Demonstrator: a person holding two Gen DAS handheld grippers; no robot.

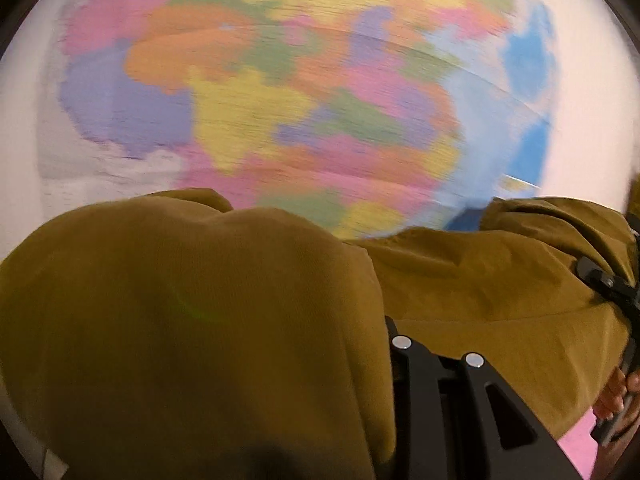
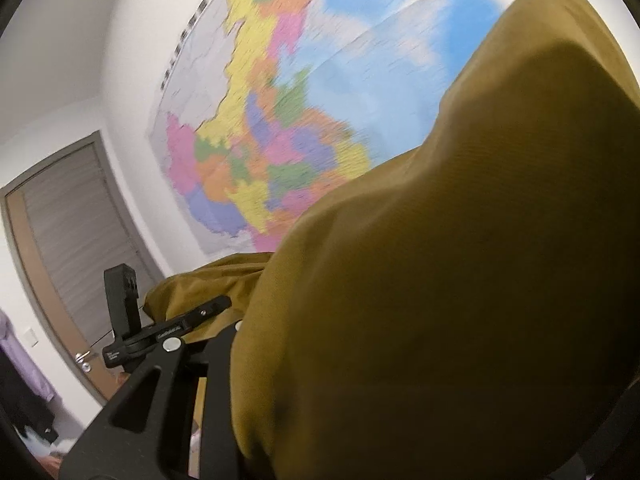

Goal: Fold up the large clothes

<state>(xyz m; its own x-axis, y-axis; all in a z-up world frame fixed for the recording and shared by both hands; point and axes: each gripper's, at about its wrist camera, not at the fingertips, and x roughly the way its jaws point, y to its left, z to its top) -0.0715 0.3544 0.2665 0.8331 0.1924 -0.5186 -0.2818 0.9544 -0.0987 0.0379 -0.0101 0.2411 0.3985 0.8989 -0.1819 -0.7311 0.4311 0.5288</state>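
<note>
Both grippers lift the mustard garment (image 1: 180, 320) high to spread it; cloth hides the jaws, grip probably closed but unconfirmed

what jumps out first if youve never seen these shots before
The mustard-yellow garment dominates, bulging over the lower half of both wrist views and draped over each claw so the fingertips are hidden. Behind it, a big pastel-coloured map fills the white wall, blurred as if the cameras are moving. In the right wrist view a grey door stands at the left.
</note>
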